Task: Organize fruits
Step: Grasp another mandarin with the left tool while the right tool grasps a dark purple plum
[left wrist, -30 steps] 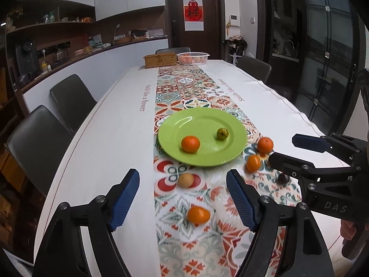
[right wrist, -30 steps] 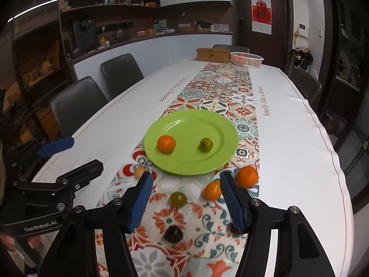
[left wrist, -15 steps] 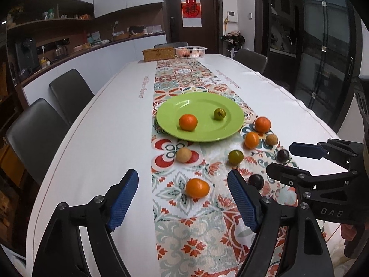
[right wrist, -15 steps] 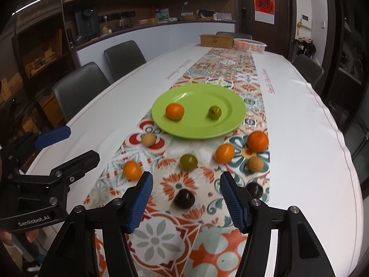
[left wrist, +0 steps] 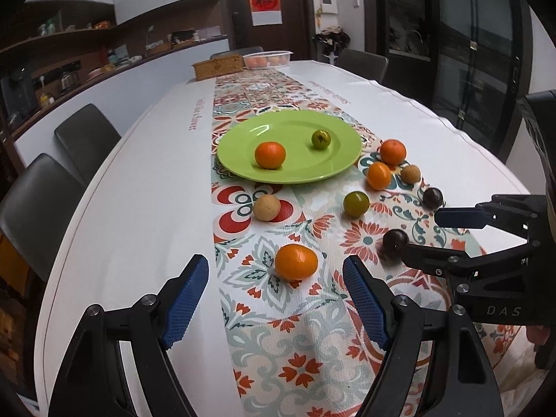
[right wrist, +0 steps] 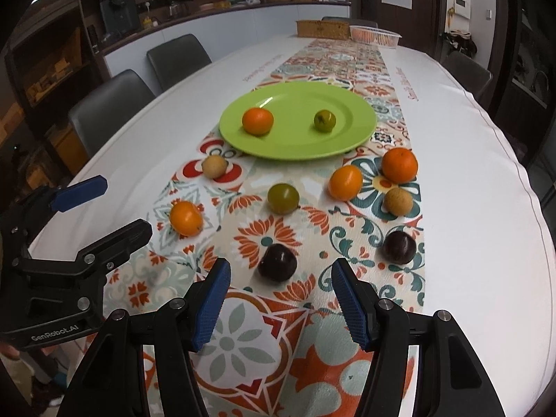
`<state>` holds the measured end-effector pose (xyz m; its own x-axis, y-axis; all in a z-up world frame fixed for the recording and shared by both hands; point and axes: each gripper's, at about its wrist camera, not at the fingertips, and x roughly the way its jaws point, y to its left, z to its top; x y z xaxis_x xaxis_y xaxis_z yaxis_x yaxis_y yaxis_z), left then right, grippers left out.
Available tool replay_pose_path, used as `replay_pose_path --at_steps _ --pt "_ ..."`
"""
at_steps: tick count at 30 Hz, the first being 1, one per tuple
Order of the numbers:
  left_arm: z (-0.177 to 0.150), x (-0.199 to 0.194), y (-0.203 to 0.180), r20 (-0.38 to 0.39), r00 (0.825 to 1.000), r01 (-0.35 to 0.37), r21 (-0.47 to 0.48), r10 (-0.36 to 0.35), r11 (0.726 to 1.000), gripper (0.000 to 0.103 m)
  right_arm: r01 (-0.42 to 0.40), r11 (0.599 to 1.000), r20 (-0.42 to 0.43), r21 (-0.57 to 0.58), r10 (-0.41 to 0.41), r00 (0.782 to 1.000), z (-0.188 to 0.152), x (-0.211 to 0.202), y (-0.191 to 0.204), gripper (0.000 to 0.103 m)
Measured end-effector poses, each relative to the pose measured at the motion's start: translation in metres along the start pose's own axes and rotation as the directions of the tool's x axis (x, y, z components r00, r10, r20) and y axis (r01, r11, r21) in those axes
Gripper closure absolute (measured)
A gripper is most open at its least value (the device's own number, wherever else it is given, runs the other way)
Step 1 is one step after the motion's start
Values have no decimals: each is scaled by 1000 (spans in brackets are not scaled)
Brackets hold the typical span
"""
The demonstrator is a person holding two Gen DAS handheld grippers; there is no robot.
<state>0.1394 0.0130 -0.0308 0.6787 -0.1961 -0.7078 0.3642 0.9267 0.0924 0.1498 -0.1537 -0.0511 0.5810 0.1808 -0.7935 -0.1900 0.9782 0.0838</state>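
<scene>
Sitting on the green plate (left wrist: 243, 168) are two fruits, eight waiting at six o'clock, both grippers spread, empty.

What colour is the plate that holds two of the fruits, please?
The plate is plain bright lime green; the right wrist view shows it best.

Right hand-held gripper (right wrist: 279, 304) gaping just short of a dark plum (right wrist: 277, 262), green plate (right wrist: 351, 135) carrying 2 fruits.
</scene>
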Motion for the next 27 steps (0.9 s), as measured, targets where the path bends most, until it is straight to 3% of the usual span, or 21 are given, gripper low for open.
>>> replay_pose_path --at_steps 8,18,27 --pt "0 17 -6 -9 1000 28 71 -28 997 23 12 1000 -27 -13 -13 1000 -2 13 0 43" --pt "1 43 -9 -57 998 35 101 -29 994 24 7 1000 -40 -31 -8 999 1 26 2 52" --pt "2 53 -10 -86 994 67 59 -61 996 40 -2 1000 -49 -30 1 999 3 32 3 61"
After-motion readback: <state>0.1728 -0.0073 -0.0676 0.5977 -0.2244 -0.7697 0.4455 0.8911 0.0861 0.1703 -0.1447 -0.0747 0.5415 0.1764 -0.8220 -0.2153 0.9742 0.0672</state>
